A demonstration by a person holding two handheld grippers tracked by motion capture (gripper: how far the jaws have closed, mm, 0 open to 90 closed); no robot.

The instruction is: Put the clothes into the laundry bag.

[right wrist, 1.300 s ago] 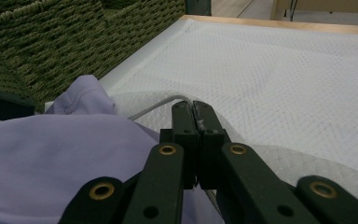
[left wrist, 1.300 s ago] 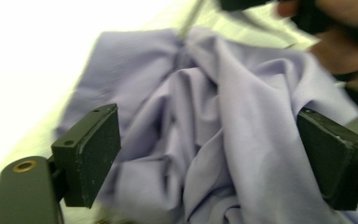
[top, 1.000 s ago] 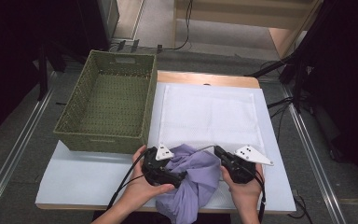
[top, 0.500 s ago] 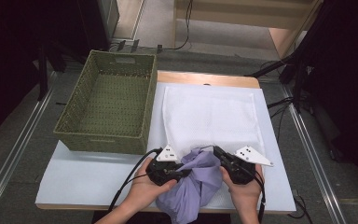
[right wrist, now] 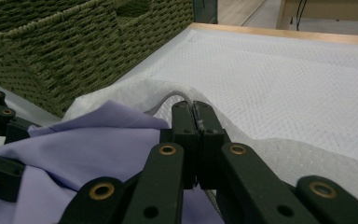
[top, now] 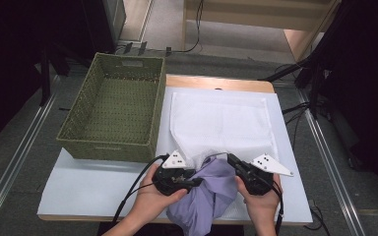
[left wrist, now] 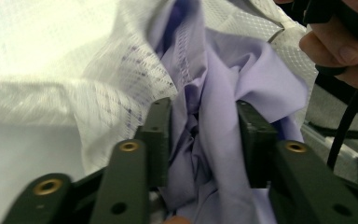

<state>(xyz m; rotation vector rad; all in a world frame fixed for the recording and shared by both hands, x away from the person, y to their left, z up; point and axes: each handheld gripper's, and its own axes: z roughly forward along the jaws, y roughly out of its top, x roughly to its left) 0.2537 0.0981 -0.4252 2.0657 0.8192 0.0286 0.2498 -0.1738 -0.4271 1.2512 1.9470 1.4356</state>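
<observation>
Between the left gripper [left wrist: 204, 140] jaws sits bunched lilac cloth [left wrist: 223, 93].

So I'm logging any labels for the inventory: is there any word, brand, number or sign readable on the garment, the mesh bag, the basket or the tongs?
None: no readable text anywhere.
Purple garment: plain, no tag showing.
White mesh bag: only its weave.
Green woven basket: no label.
Left tongs and right tongs: bare black parts with brass rivets, no markings.
</observation>
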